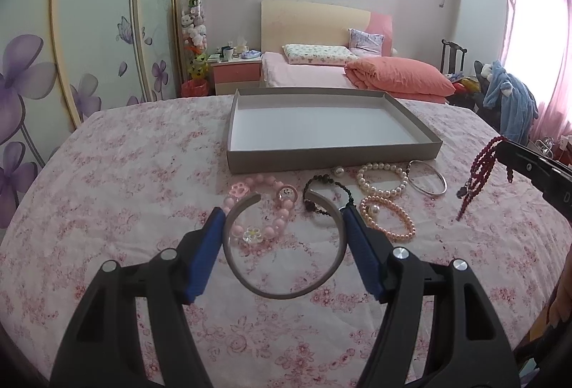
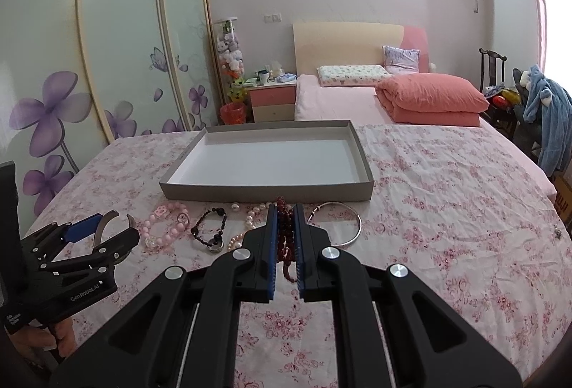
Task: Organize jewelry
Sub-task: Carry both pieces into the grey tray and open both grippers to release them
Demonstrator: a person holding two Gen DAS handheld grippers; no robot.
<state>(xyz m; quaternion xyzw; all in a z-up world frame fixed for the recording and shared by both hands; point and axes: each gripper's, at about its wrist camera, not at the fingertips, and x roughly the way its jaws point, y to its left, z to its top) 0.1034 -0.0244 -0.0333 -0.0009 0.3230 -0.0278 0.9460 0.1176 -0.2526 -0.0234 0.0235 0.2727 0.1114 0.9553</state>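
A grey open cuff bangle point(image 1: 286, 291) sits pinched between the blue pads of my left gripper point(image 1: 283, 214), raised above the floral cloth; the right wrist view shows that gripper point(image 2: 111, 227) at the lower left with the cuff point(image 2: 102, 227) in it. My right gripper point(image 2: 286, 209) is shut on a string of dark red beads point(image 2: 286, 237), which dangles from its tips point(image 1: 502, 143) at the right edge as a red strand point(image 1: 479, 173). An empty grey cardboard tray point(image 1: 332, 157) with a white floor lies just beyond both grippers.
On the cloth before the tray lie a pink bead bracelet point(image 1: 282, 227), a black bead bracelet point(image 1: 321, 187), a white pearl bracelet point(image 1: 382, 180), a silver bangle point(image 1: 427, 182), a pink pearl bracelet point(image 1: 388, 218) and a single pearl point(image 1: 338, 170). A bed point(image 1: 304, 73) stands behind.
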